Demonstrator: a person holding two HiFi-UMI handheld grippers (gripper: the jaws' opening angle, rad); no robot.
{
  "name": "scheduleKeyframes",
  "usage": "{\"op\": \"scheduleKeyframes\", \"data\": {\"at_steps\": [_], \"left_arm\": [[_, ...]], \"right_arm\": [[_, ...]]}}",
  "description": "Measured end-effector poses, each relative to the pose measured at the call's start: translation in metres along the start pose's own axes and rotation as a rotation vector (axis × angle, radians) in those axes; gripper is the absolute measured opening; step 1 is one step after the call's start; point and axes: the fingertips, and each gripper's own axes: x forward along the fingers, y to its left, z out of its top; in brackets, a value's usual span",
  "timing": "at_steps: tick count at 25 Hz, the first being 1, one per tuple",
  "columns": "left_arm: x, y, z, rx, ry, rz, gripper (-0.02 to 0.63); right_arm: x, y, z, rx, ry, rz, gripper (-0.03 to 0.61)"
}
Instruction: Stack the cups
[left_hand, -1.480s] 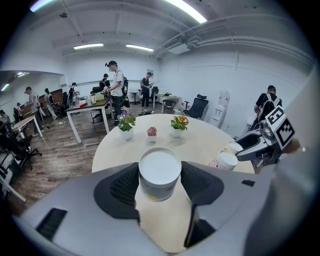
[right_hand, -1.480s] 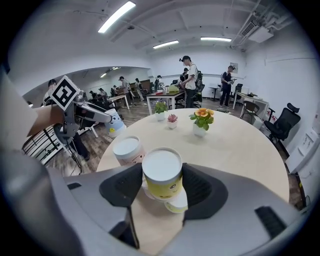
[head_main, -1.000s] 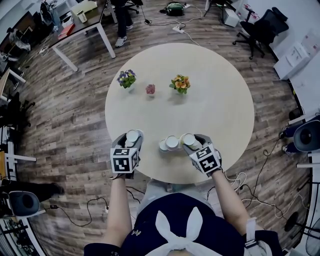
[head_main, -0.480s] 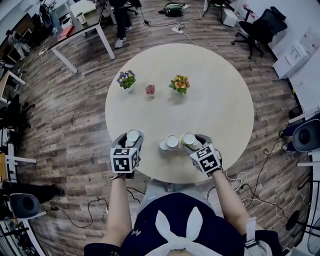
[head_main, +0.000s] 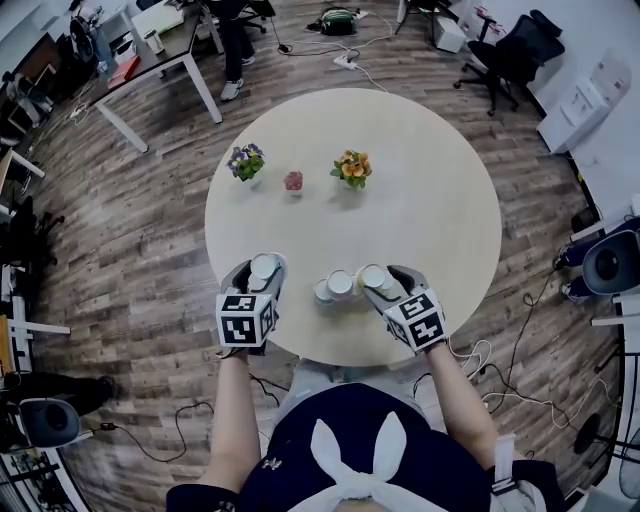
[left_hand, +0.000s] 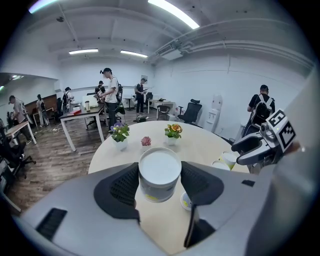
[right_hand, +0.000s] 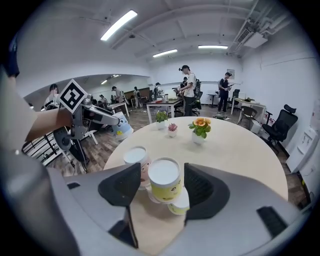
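The round pale counter (head_main: 430, 200) fills the middle of the head view, and both grippers hang over its near edge. The left gripper (head_main: 263, 268) has its fingers (left_hand: 125, 187) closed on a white cup (left_hand: 159, 172); both pads touch its sides, and it is upright with its mouth facing up. The right gripper (head_main: 380, 275) has just been opening its fingers (right_hand: 122, 185). A yellow cup (right_hand: 165, 184) stands upright between them, with a strip of counter showing between the cup and the left pad (the right pad lies very close, and I cannot tell if it touches). Three small flower pots sit in a row near the counter's middle, well apart from the cups: purple blooms (head_main: 246, 162), a small pink plant (head_main: 292, 181) and orange blooms (head_main: 350, 168). A pinkish cup (right_hand: 136, 156) stands just beside the yellow one. Another cup's rim (right_hand: 179, 204) shows directly under the yellow one, and I cannot tell whether it is nested there.
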Motion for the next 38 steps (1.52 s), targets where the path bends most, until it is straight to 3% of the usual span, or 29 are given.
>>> {"op": "scheduleKeyframes", "data": {"at_steps": [20, 38], "left_arm": [[-0.015, -0.042, 0.045, 0.07, -0.093, -0.102, 0.273], [-0.006, -0.132, 0.056, 0.189, -0.084, -0.292, 0.273]], "right_arm": [[-0.027, -0.027, -0.006, 0.075, -0.085, -0.087, 0.261], [-0.028, -0.029, -0.014, 0.104, -0.08, -0.093, 0.258]]}}
